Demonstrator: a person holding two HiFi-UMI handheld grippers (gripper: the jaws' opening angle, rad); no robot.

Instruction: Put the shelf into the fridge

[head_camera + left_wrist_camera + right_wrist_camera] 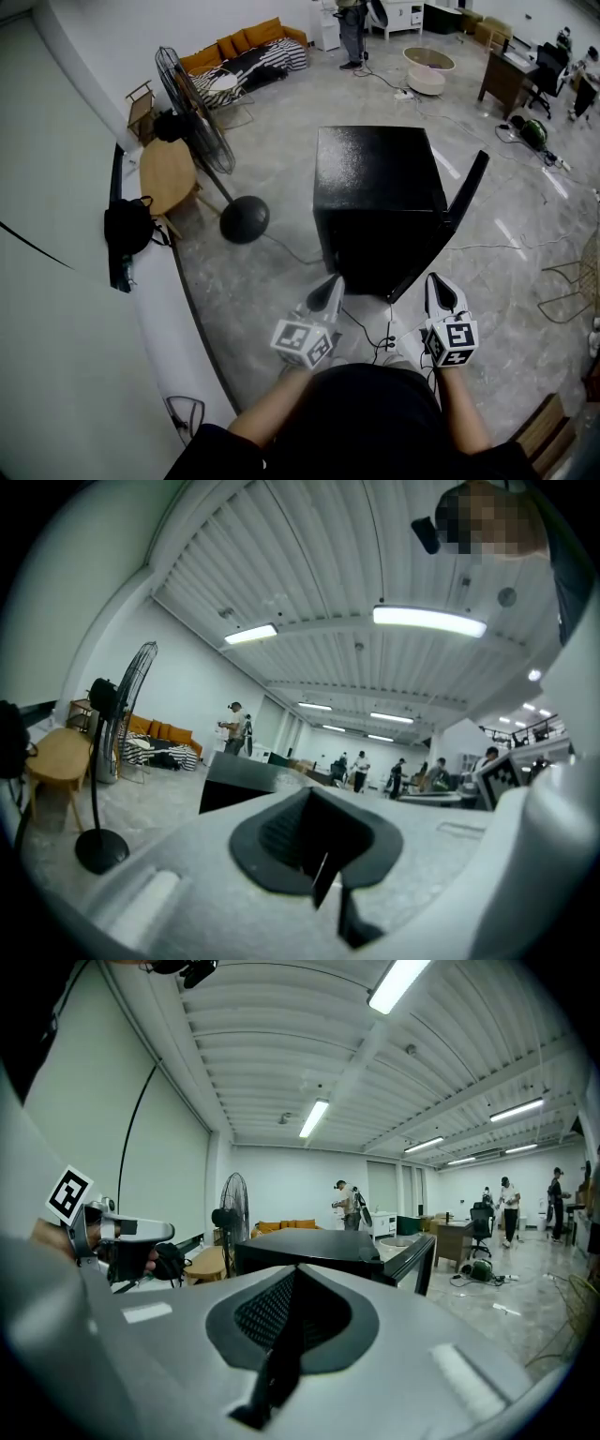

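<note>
1. Since both grippers hold nothing, we judge the step to fall either before the shelf is picked up or after it has gone in; the frames do not settle which.
2. The left gripper [332,284] and right gripper [437,283] each have their fingers clenched together, empty.
3. The fridge [375,178] stands on the floor just ahead of the fingers, its door [461,208] swung open beyond the right fingers.
4. The next move, in our judgement, calls for locating the shelf, or otherwise shutting the door.
5. We find the shelf in no view; the fridge interior is masked by its own top.
</note>
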